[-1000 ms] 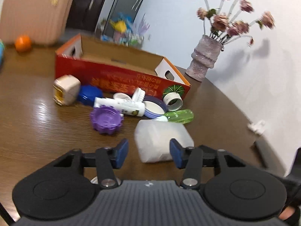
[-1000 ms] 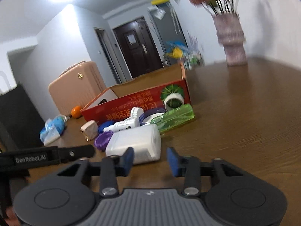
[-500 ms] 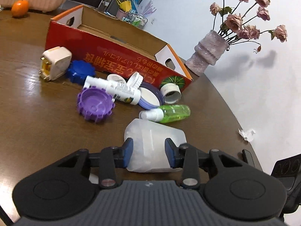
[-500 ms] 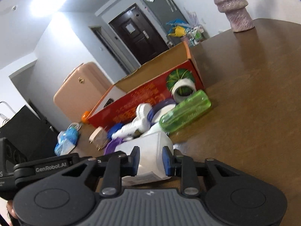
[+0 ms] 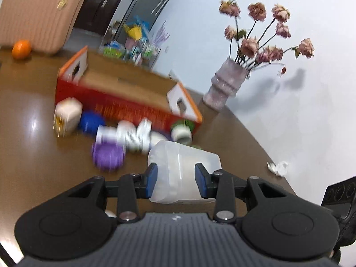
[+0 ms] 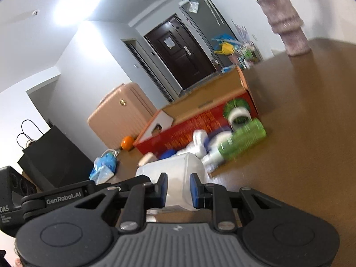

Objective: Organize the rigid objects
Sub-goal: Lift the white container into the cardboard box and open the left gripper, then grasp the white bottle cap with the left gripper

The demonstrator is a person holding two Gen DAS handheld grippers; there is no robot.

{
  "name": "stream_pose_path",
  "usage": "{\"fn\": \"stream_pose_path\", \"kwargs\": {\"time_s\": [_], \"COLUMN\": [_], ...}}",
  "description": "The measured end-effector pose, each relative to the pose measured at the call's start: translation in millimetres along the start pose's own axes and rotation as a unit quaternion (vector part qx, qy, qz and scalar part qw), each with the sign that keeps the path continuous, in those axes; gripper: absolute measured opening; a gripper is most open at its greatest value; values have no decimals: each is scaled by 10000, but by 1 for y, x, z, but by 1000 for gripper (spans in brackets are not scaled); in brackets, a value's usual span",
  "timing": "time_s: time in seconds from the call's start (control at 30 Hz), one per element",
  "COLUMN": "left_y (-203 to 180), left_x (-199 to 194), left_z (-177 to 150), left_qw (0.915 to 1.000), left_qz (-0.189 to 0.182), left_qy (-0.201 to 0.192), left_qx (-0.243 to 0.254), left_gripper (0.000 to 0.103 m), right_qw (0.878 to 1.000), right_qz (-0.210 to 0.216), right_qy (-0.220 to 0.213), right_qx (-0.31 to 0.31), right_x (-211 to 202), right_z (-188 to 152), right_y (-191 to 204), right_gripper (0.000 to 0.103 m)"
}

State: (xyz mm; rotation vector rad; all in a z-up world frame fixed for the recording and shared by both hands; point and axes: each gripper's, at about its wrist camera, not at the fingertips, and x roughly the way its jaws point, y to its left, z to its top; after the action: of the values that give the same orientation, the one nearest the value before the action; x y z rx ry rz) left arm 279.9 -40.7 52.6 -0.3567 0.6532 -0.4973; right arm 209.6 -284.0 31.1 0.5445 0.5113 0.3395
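Observation:
A translucent white plastic container (image 5: 184, 155) is held off the brown table (image 5: 33, 155) by both grippers. My left gripper (image 5: 175, 174) is shut on its near end, blue pads pressing both sides. My right gripper (image 6: 178, 185) grips another side of the same container (image 6: 175, 166), its jaws still closing on it. The left gripper's body (image 6: 64, 198) shows at the left of the right wrist view. Beyond lies a pile: a purple cap (image 5: 109, 155), a white tube bottle (image 5: 126, 136), a blue cap (image 5: 91, 123), a white plug adapter (image 5: 66, 115) and a green spray bottle (image 6: 242, 139).
An open red cardboard box (image 5: 124, 84) stands behind the pile. A vase of dried roses (image 5: 229, 84) is at the table's far right, a crumpled paper scrap (image 5: 278, 168) near the right edge, an orange (image 5: 21, 49) far left. A pink suitcase (image 6: 120, 115) stands beyond.
Both grippers went from open around the container to shut on it. Both then rose, and the container came up off the table with them.

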Motion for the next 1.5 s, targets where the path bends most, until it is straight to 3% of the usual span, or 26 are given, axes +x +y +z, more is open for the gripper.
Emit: {"fn": "stream_pose_path", "kwargs": {"time_s": [0.2, 0.4, 0.6, 0.67, 0.73, 0.8, 0.87, 0.93, 1.03, 1.13, 1.27, 1.43, 1.5], "left_y": [8, 42, 75, 82, 92, 99, 105, 107, 102, 86, 59, 35, 27], "left_x": [48, 139, 241, 263, 276, 274, 267, 261, 256, 246, 176, 74, 38], "left_z": [89, 175, 204, 205, 207, 202, 196, 192, 189, 189, 191, 170, 150], "left_qw": [9989, 9986, 9937, 9940, 9891, 9859, 9842, 9846, 9884, 9750, 9763, 9621, 9508], "left_qz": [337, 503, 840, 894, 1270, 1504, 1606, 1617, 1399, 2044, 1813, 2007, 2190], "left_qy": [-299, 36, 528, 576, 746, 704, 594, 526, 387, 425, 14, -503, -690], "left_qx": [146, -170, -513, -241, -8, 216, 462, 406, 440, 764, 1180, 1778, 2078], "left_gripper": [36, 36, 36, 37, 39, 49, 56, 60, 69, 71, 84, 93, 98], "right_qw": [9999, 9996, 9952, 9934, 9923, 9894, 9900, 9907, 9895, 9892, 9905, 9836, 9782], "right_qz": [102, -125, -781, -918, -1008, -1197, -1115, -1175, -1246, -1338, -1282, -1478, -1512], "right_qy": [-118, 148, 586, 690, 726, 819, 808, 673, 652, 470, 287, 43, -60], "right_qx": [33, 182, 109, 58, 0, 116, 321, 135, -321, -373, -413, -1036, -1423], "right_x": [70, 170, 269, 293, 311, 317, 313, 311, 312, 304, 261, 169, 131], "right_z": [84, 164, 200, 201, 201, 202, 202, 203, 200, 201, 209, 207, 197], "right_y": [7, -6, -36, -48, -64, -78, -86, -85, -79, -73, -57, -26, -14], "right_gripper": [19, 19, 20, 21, 21, 21, 29, 47, 43, 45, 49, 69, 81]}}
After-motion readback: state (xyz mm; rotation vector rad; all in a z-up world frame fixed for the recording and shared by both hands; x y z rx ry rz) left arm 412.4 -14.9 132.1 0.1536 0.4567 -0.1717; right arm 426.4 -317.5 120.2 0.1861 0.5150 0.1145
